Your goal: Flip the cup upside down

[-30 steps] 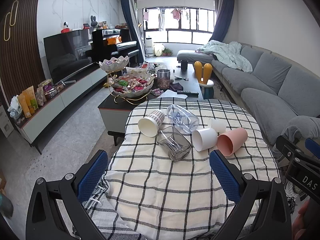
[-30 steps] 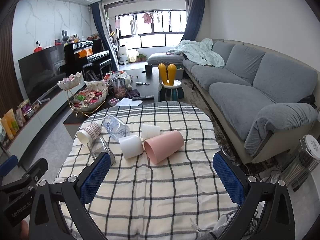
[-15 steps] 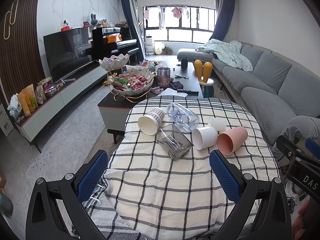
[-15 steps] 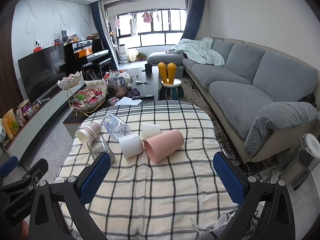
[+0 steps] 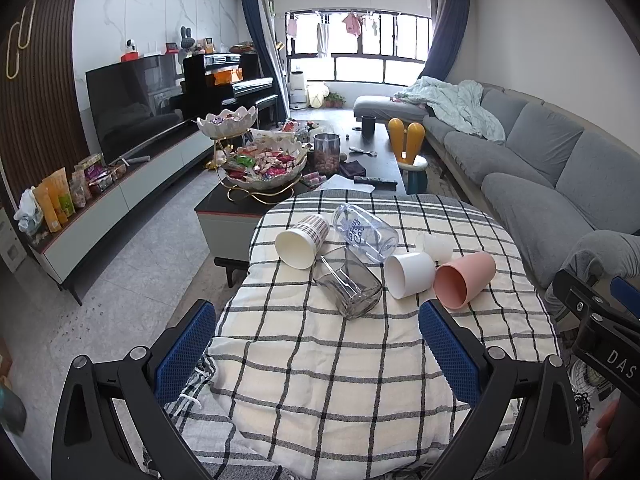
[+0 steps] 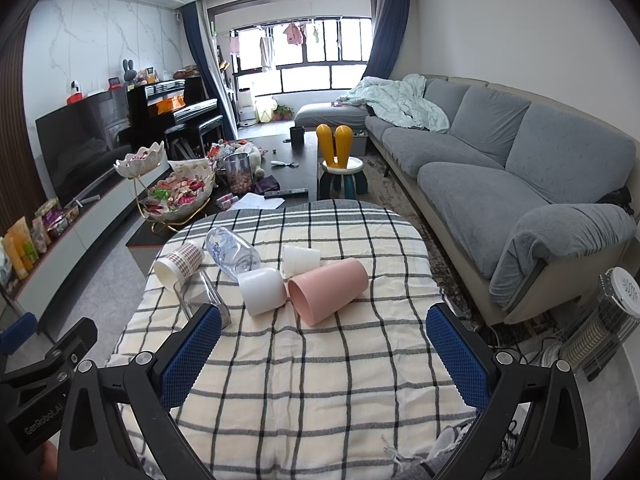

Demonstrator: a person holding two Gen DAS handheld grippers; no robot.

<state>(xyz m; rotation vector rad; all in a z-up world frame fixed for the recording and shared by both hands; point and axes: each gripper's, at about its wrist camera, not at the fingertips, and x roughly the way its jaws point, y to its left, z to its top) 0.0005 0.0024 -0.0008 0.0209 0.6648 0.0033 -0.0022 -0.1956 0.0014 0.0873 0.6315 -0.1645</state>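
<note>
Several cups lie on their sides on a checked tablecloth: a plaid paper cup, a clear printed cup, a smoky square glass, a white cup, a small white cup and a pink cup. They also show in the right wrist view: the pink cup, the white cup, the plaid cup. My left gripper is open and empty, near the table's front edge. My right gripper is open and empty, in front of the pink cup.
A dark coffee table with snack bowls stands beyond the round table. A grey sofa runs along the right. A TV cabinet lines the left wall. A heater stands at the right on the floor.
Both grippers have stayed almost still; the view shifted only slightly. The cups have not moved.
</note>
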